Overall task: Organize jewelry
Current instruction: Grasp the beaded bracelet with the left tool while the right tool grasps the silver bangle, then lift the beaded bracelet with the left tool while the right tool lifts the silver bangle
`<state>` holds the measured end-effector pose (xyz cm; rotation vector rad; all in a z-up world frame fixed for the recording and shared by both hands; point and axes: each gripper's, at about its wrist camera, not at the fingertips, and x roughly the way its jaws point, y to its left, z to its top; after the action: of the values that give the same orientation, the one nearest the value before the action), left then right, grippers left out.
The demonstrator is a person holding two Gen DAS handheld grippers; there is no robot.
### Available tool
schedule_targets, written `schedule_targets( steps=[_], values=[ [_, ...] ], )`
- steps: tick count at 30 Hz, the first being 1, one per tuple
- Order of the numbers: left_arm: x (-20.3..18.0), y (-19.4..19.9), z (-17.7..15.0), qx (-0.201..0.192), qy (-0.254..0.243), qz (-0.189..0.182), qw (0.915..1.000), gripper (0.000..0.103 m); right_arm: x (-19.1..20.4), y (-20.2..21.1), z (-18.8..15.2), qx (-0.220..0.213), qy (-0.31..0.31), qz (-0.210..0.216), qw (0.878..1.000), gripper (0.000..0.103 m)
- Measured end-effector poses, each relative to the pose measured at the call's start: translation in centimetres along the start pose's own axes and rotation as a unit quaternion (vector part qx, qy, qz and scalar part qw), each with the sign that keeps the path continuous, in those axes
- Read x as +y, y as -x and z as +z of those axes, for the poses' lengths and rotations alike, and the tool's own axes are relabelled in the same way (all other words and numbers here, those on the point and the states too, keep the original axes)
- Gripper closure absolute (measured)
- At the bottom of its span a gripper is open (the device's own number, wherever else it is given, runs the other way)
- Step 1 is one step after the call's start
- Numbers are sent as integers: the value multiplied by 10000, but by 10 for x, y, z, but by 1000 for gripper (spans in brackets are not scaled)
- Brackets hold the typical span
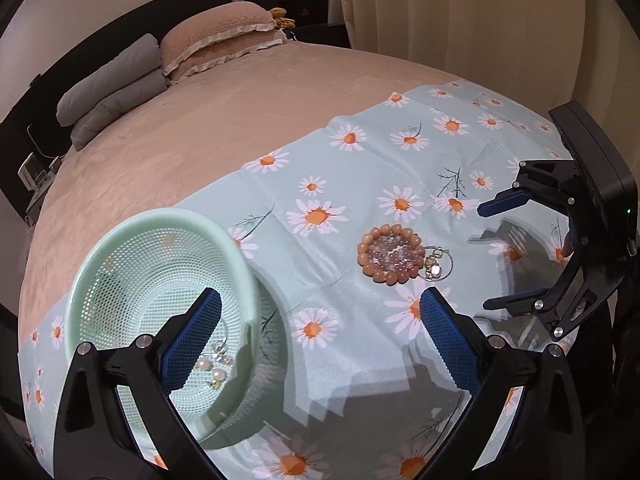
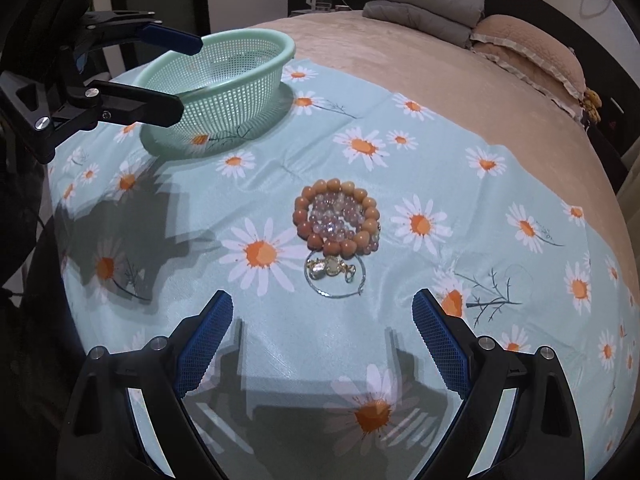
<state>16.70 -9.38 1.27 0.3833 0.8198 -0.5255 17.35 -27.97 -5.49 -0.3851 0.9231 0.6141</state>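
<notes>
left tool (image 1: 320, 320): spread, empty, held over the basket (image 2: 224, 92) rim | right tool (image 2: 322, 320): spread, empty | bead bracelets (image 2: 336, 218): lying on daisy cloth (image 2: 420, 152), apart from basket; pearl pieces (image 1: 212, 370) seen inside basket

Bed (image 1: 192, 148); daisy cloth (image 1: 360, 184) on top

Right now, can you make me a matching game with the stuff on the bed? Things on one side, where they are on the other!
Things:
1. Pearl earrings
2. Orange bead bracelet
3. Thin hoop
4. Basket

Places:
A. On the cloth, ringed around the pale pink beads
B. Inside the basket
C. Under the left hand-held gripper
D. On the cloth, just in front of the right hand-held gripper

Pairs: 1-B, 2-A, 3-D, 4-C
</notes>
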Motion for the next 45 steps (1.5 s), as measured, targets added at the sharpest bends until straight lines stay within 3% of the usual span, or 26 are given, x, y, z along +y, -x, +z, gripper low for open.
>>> schedule_targets(
  steps=[9, 17, 19, 22, 24, 27, 30, 32, 34, 36, 37, 39, 45],
  values=[
    [-29, -55, 21, 370, -307, -205, 9986, 6, -7, -22, -11, -171, -16, 168, 9997, 17],
    [-24, -104, 32, 752, -77, -186, 9970, 6, -17, -37, -8, -518, -167, 385, 9978, 18],
    [-25, -111, 34, 760, -154, -66, 9970, 7, -17, -39, -7, -542, -205, 545, 9968, 28],
    [-28, -118, 37, 764, -309, 51, 9966, 10, -17, -44, -4, -515, -207, 652, 9963, 29],
    [-33, -123, 40, 885, -378, -130, 9953, 24, -20, -46, -3, -512, -275, 713, 9958, 29],
    [-40, -132, 40, 1012, -527, -181, 9933, 26, -21, -49, 0, -491, -301, 708, 9958, 28],
    [-32, -141, 41, 1078, -219, -462, 9929, 31, -23, -53, 1, -450, -335, 781, 9954, 28],
    [-26, -142, 41, 1088, -59, -547, 9925, 35, -28, -53, 0, -461, -423, 786, 9949, 35],
    [-26, -140, 38, 1075, -98, -517, 9928, 41, -29, -54, 2, -468, -438, 766, 9950, 48],
    [-24, -139, 37, 1090, -72, -513, 9927, 55, -31, -54, 4, -463, -442, 762, 9950, 61],
    [-23, -137, 37, 1101, -43, -539, 9924, 60, -31, -55, 4, -449, -435, 759, 9952, 61],
    [-21, -135, 36, 1144, 19, -664, 9912, 82, -30, -54, 5, -445, -401, 735, 9955, 62],
    [-24, -125, 27, 1213, -51, -665, 9904, 84, -29, -47, 0, -390, -368, 694, 9961, 62]
  ],
)
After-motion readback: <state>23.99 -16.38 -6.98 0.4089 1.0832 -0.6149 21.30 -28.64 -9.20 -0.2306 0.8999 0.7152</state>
